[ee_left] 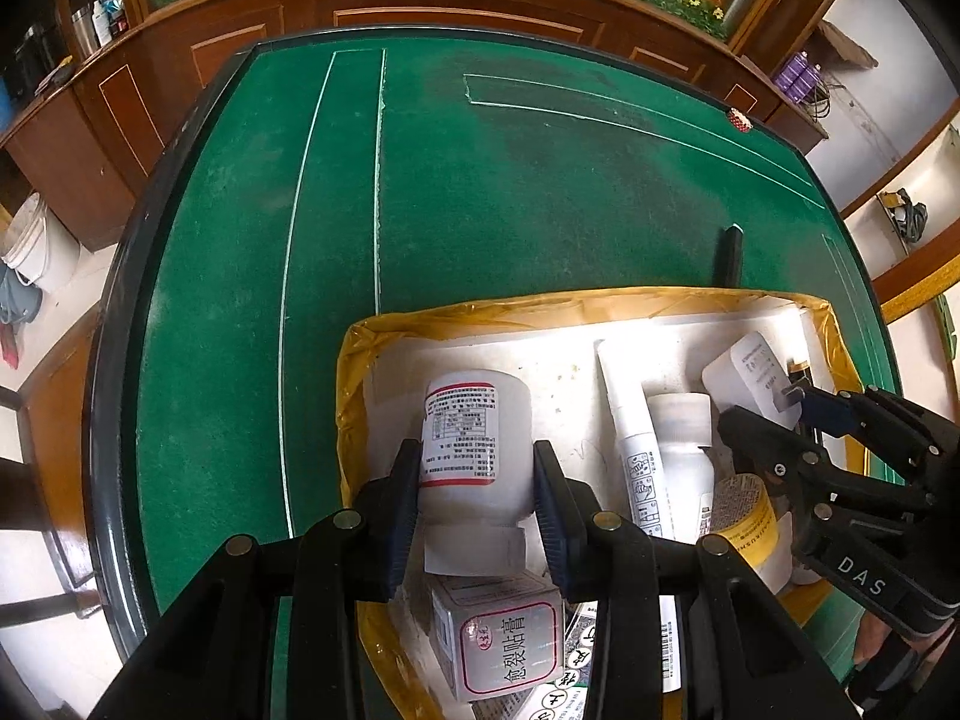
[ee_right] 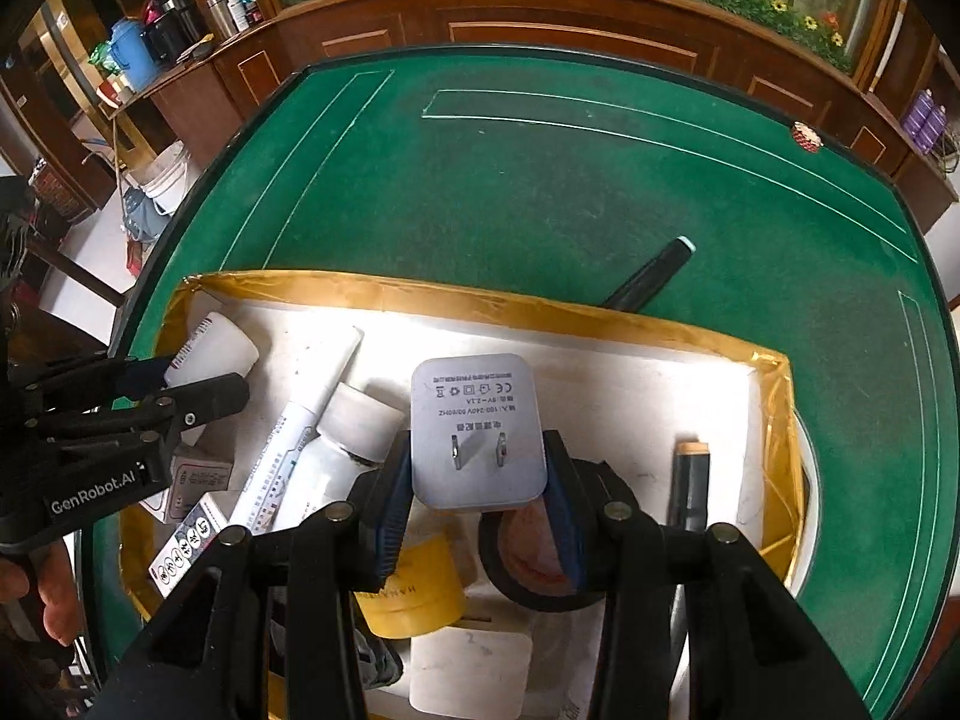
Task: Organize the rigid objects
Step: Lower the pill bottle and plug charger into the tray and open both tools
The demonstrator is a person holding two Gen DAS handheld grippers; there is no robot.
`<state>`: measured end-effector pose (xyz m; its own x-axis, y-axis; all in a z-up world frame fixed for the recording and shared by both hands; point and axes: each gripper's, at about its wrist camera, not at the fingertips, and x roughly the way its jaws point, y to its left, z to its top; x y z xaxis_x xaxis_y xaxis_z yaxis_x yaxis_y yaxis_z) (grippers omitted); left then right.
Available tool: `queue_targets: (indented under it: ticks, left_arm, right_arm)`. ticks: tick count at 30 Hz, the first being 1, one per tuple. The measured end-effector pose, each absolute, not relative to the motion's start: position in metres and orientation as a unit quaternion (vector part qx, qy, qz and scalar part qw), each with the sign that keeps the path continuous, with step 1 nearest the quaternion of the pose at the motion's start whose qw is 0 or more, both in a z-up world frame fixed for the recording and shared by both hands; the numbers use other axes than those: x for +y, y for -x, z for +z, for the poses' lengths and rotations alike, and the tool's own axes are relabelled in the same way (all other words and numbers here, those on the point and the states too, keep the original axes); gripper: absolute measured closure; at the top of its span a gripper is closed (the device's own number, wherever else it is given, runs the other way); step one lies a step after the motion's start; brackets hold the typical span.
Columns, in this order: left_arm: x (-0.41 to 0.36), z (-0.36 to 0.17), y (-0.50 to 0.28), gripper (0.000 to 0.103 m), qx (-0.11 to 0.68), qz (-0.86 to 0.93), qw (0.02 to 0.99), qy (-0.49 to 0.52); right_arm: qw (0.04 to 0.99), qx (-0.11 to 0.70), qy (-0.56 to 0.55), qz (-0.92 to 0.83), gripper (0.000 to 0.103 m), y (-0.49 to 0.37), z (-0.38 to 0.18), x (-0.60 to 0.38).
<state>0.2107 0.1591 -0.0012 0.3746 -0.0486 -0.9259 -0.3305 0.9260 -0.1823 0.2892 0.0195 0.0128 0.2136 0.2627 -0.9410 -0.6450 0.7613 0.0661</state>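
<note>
white pill bottle (ee_left: pixel 474 450) and grey charger (ee_right: pixel 477 432) held above box (ee_left: pixel 360 372).

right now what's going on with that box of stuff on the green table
A person is sorting small items with a pair of tongs in each hand. The left tongs are shut on a white pill bottle, and the right tongs are shut on a white plug adapter. Both are over a white box edged in yellow tape that still contains tubes, bottles and tape rolls. A dark pen lies on the felt outside the box.
</note>
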Motion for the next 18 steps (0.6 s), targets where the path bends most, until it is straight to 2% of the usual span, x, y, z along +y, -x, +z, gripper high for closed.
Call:
queue_targets:
  ticks: [18]
  left_arm:
    - [0.16, -0.002, -0.212, 0.065, 0.554, 0.09, 0.81, 0.172]
  right_arm:
    - [0.754, 0.555, 0.159, 0.314, 0.063, -0.289, 0.001, 0.028]
